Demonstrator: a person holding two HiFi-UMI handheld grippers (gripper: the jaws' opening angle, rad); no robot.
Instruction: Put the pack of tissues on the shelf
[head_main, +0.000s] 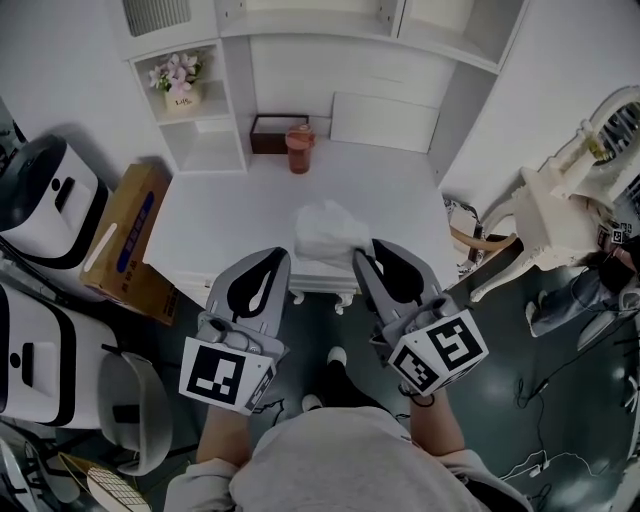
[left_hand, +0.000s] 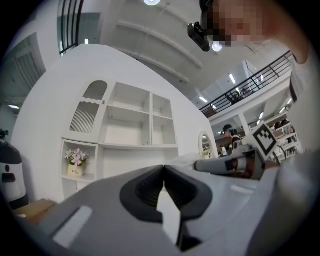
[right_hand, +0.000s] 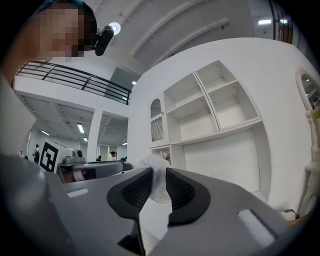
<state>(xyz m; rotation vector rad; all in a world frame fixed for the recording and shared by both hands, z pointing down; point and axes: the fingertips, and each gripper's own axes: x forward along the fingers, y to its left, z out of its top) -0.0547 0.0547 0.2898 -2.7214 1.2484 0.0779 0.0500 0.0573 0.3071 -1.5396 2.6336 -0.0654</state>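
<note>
The pack of tissues (head_main: 325, 232) is a white, crinkled soft pack lying on the white desk (head_main: 240, 215) near its front edge. My right gripper (head_main: 362, 256) is at the pack's right front corner. In the right gripper view the white wrapper (right_hand: 156, 181) is pinched between the dark pads, so my right gripper (right_hand: 159, 168) is shut on it. My left gripper (head_main: 277, 256) hangs just left of the pack at the desk's front edge, not touching it. In its own view my left gripper (left_hand: 163, 167) has its jaws together with nothing between them. The white shelf unit (head_main: 205, 140) stands at the desk's back.
A potted flower (head_main: 180, 85) fills a left shelf compartment. A red cup (head_main: 299, 148) and a dark box (head_main: 272, 132) stand at the desk's back. A cardboard box (head_main: 130, 235) and white appliances (head_main: 45, 200) are at the left. A white chair (head_main: 560, 215) is at the right.
</note>
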